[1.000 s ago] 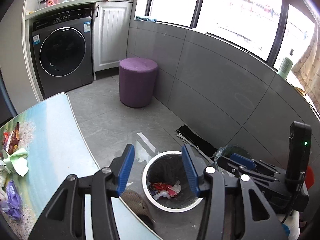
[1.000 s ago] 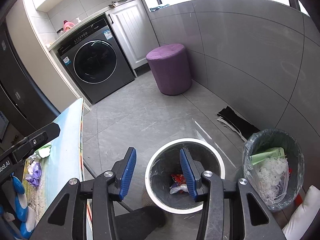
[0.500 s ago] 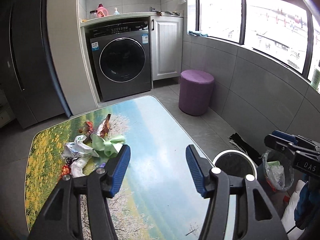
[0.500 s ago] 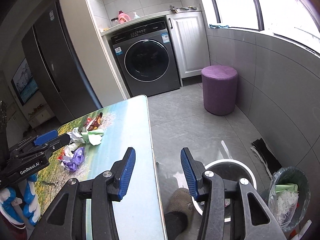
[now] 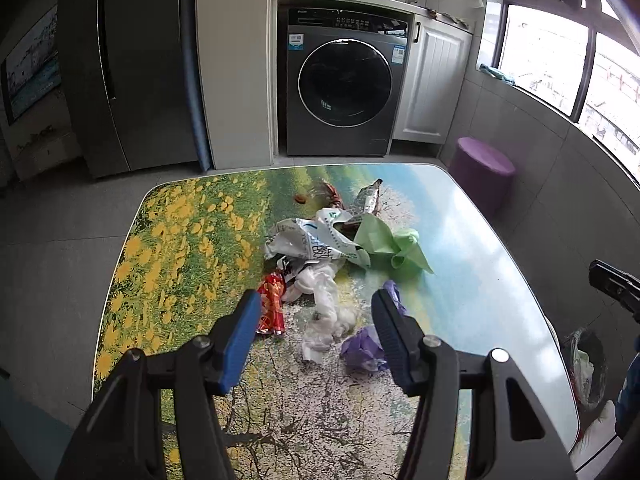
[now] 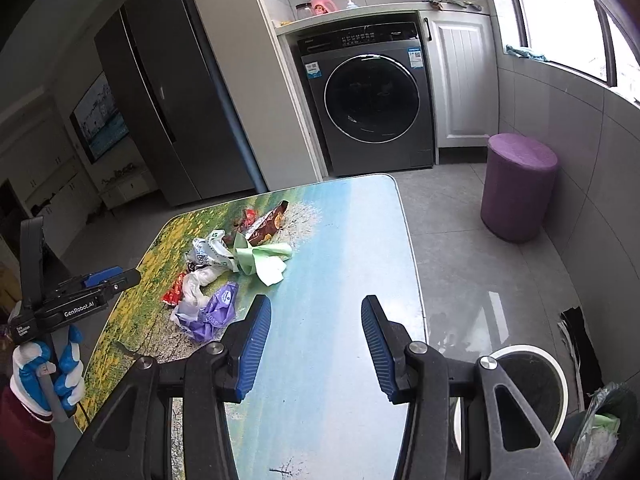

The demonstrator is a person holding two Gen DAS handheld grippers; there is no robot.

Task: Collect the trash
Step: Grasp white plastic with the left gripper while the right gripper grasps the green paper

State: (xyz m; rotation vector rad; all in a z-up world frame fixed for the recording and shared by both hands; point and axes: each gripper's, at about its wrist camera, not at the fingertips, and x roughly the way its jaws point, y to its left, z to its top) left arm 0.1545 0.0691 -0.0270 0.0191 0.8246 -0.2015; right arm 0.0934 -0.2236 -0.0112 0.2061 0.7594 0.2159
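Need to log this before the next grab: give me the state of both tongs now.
Left tongs: open, holding nothing, over the trash on the table.
Right tongs: open, holding nothing.

The table [image 5: 460, 248] top is glossy, printed with a meadow scene. At its twelve o'clock the trash [image 5: 328, 248] looks like crinkled plastic film and shiny foil. The stool [image 6: 518, 188] looks matt and cloth-covered; the floor tiles [image 6: 472, 272] are glossy.

Bare tabletop [image 6: 340, 280] right of trash pile [image 6: 224, 276]
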